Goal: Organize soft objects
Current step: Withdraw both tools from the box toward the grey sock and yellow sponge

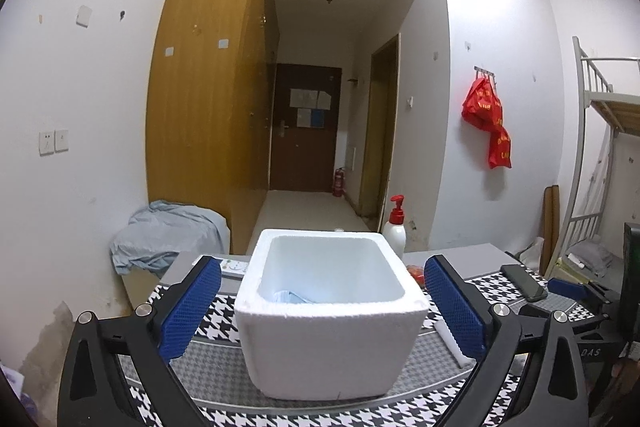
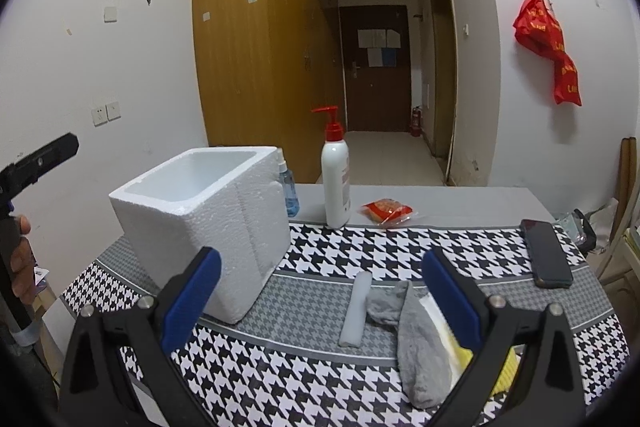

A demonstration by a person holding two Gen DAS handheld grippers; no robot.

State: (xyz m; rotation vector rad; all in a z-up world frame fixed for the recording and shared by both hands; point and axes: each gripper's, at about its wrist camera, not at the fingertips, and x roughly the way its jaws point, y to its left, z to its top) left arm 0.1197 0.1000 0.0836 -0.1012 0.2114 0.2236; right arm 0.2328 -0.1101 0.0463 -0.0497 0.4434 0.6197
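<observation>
A white foam box (image 1: pixel 332 315) stands on the houndstooth tablecloth, with a light blue cloth (image 1: pixel 294 297) lying inside it. My left gripper (image 1: pixel 320 307) is open and empty, its blue pads on either side of the box. In the right wrist view the box (image 2: pixel 200 227) stands at the left. My right gripper (image 2: pixel 320 301) is open and empty above the cloth. A grey sock (image 2: pixel 416 339) lies under its right finger, on a yellow and white sponge (image 2: pixel 452 343). A white foam strip (image 2: pixel 354 309) lies beside the sock.
A white pump bottle (image 2: pixel 336 179), a small blue spray bottle (image 2: pixel 288 195) and a red snack packet (image 2: pixel 386 211) stand behind the box. A black phone (image 2: pixel 546 253) lies at the right. A remote control (image 1: pixel 236 267) lies left of the box.
</observation>
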